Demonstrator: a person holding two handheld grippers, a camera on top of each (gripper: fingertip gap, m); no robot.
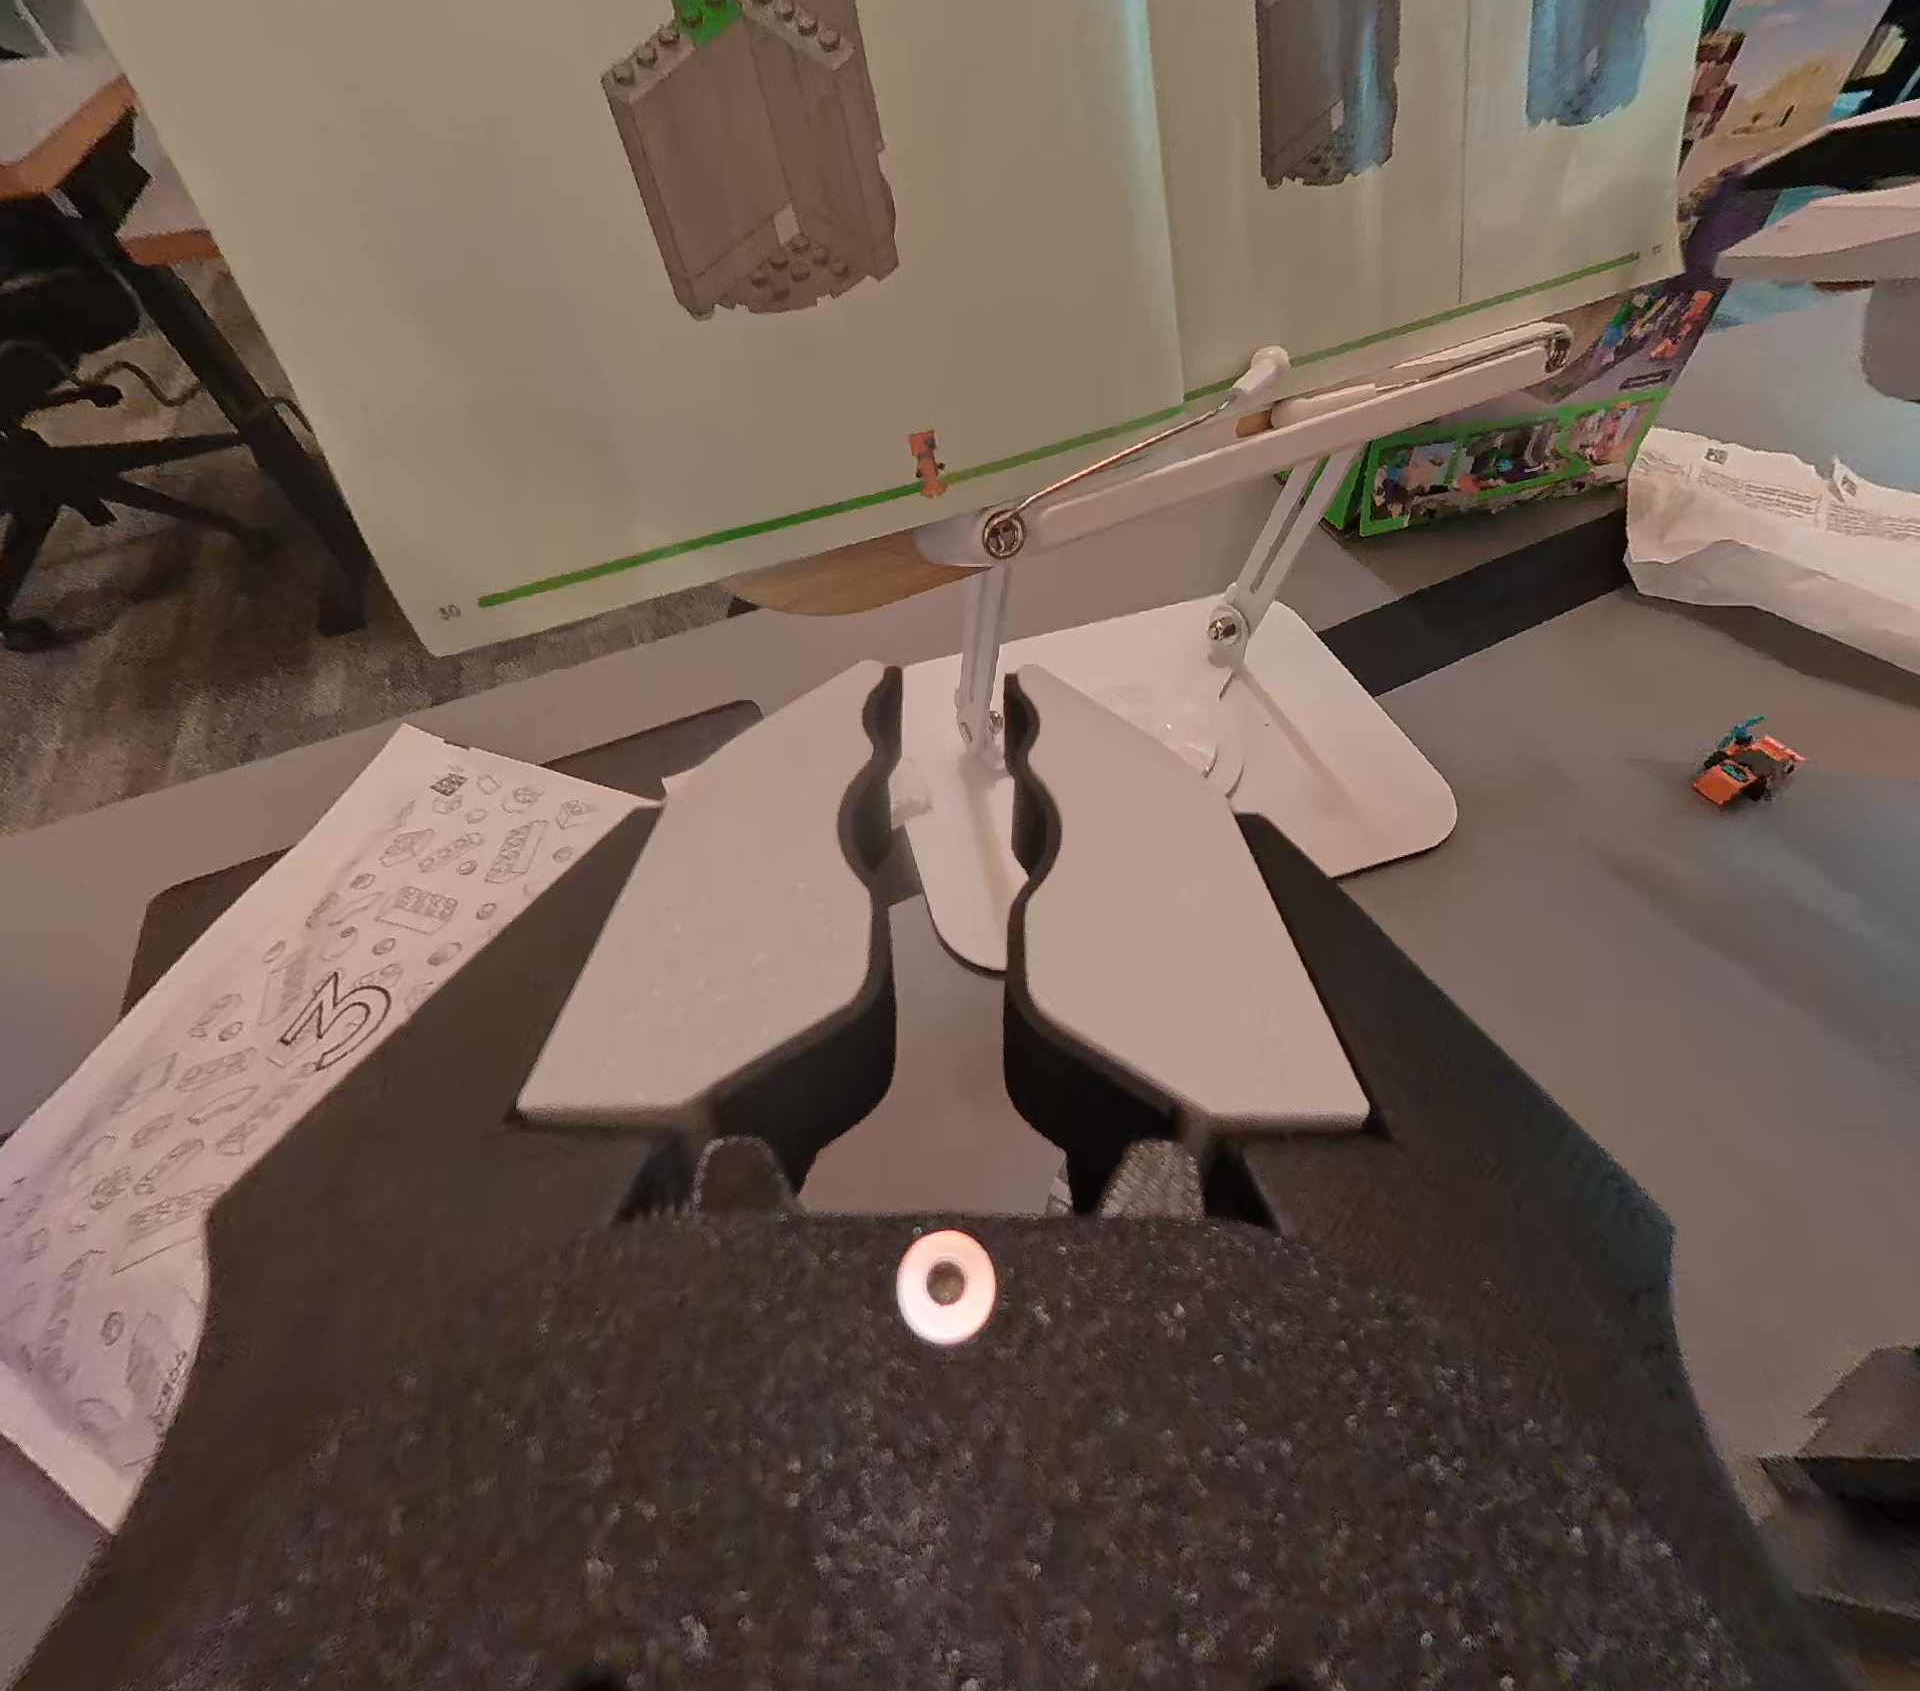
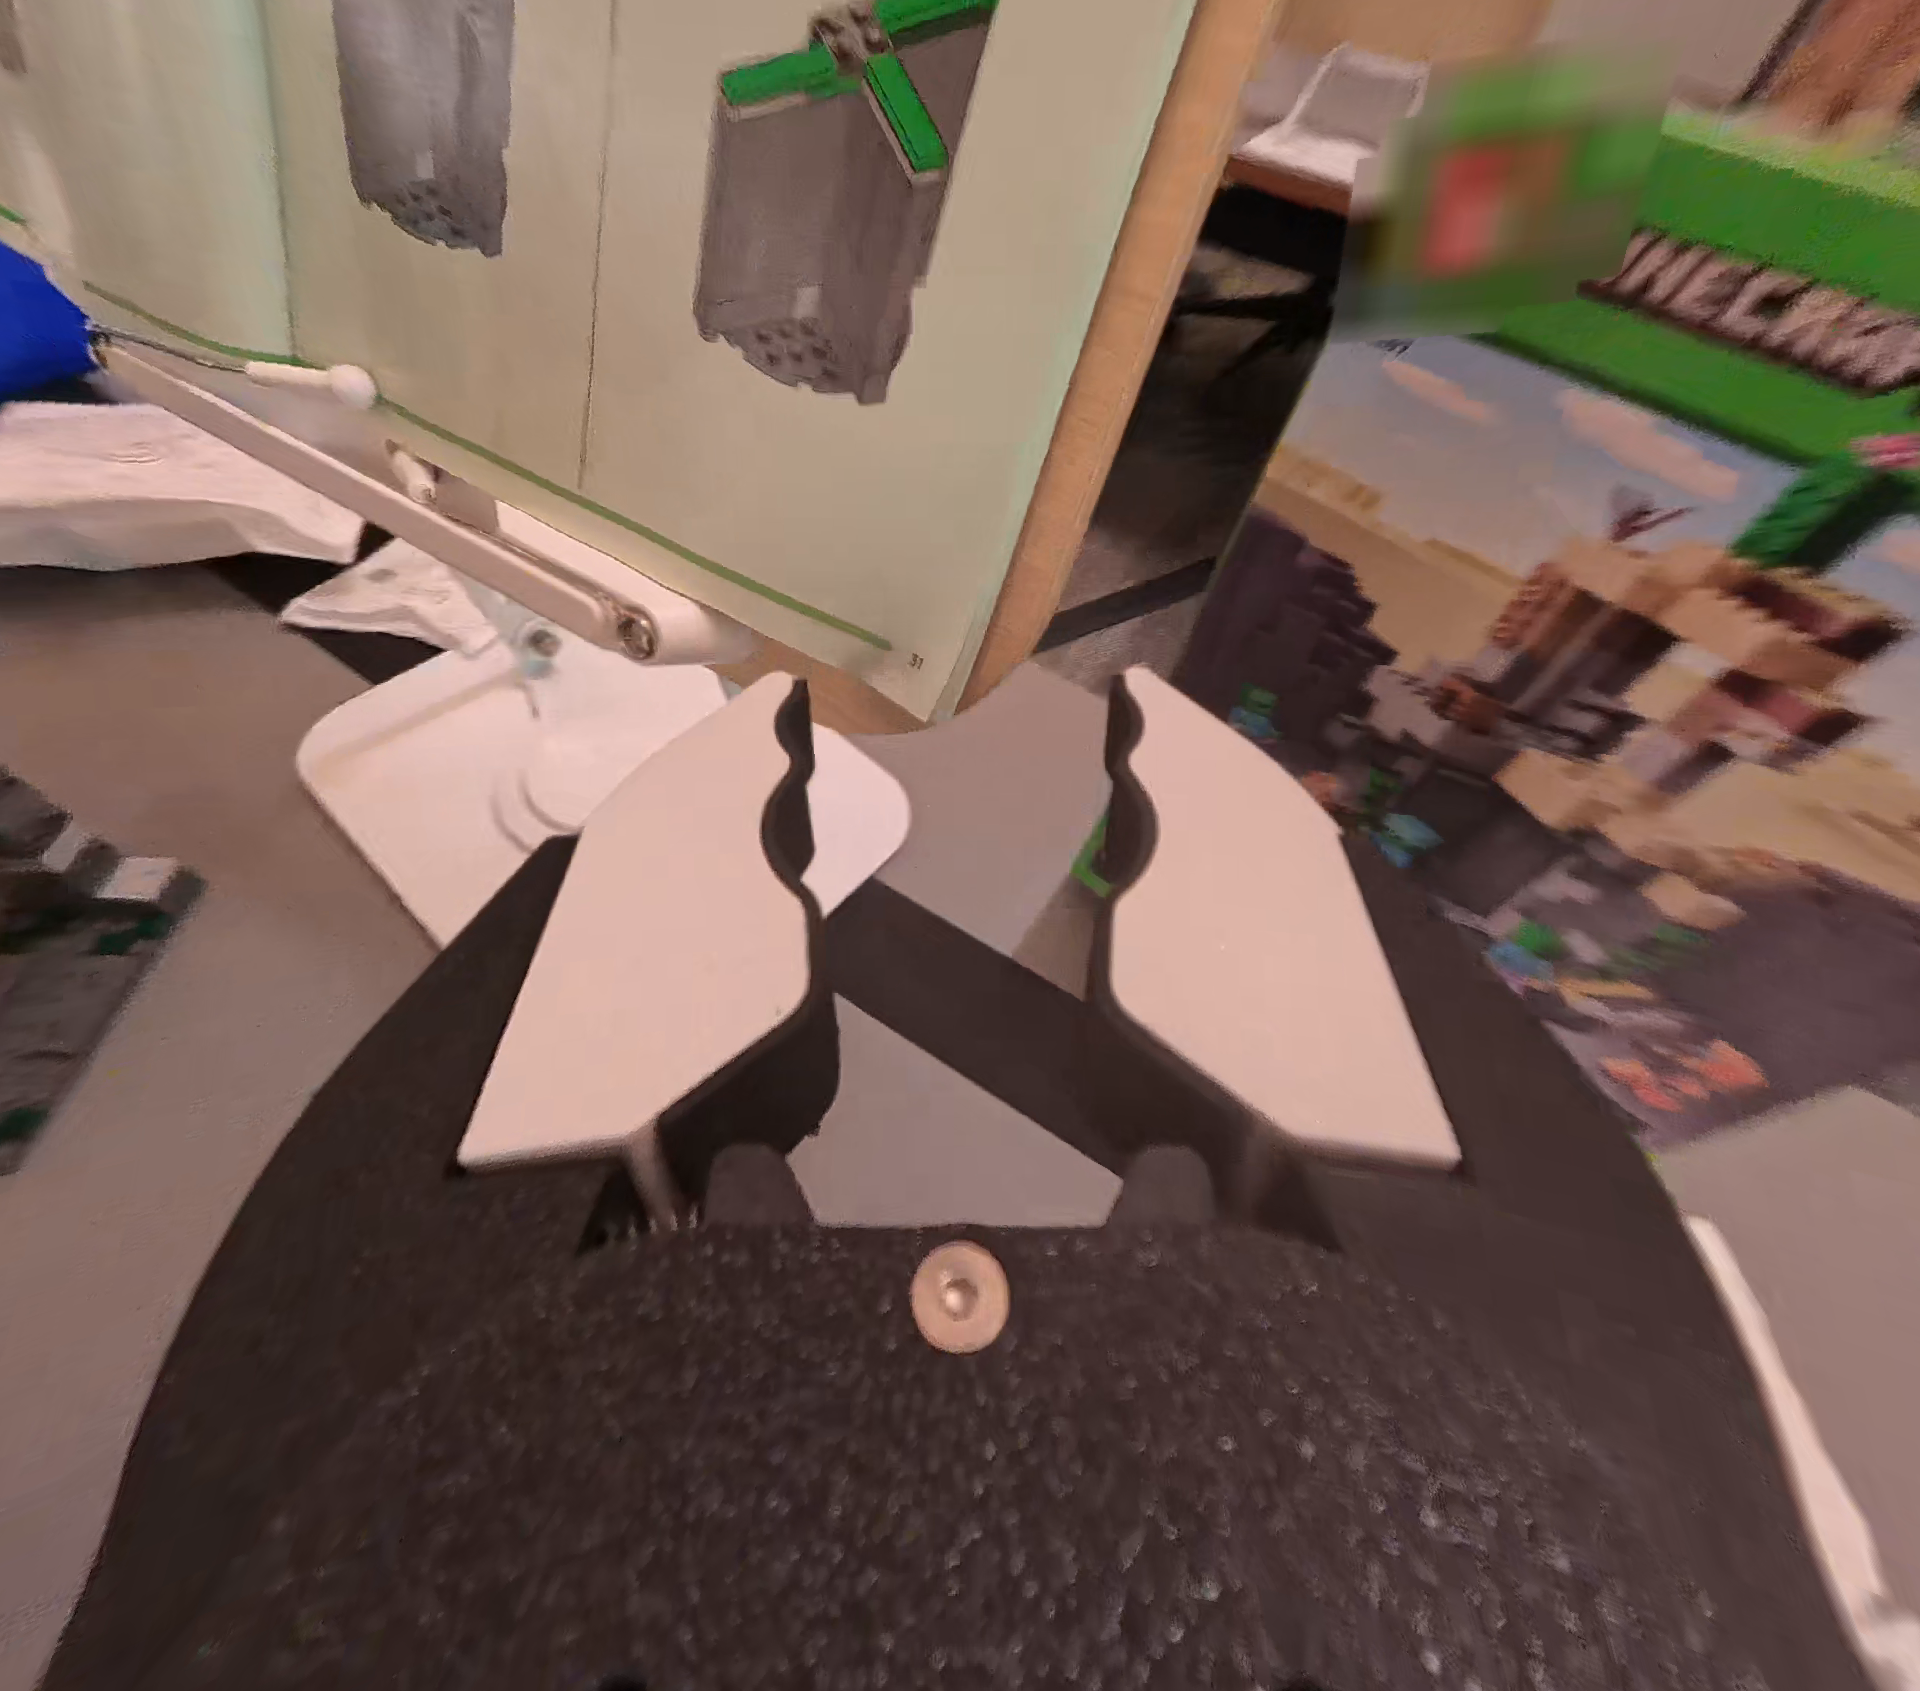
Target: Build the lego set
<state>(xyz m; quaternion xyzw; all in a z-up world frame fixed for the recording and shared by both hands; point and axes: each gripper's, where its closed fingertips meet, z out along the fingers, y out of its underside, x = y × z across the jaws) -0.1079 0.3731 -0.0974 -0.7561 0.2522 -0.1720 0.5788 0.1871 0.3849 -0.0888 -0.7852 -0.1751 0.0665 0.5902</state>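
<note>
Left hand-held gripper [image 1: 951, 706] empty, parted | white stand base [image 1: 1340, 706] just ahead

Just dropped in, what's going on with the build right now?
Nothing is being handled at the moment. The left gripper and right gripper are both open and empty, pointed at the instruction booklet propped on a white stand. A small orange model sits alone on the grey table, and a printed paper bag lies to the left.
</note>
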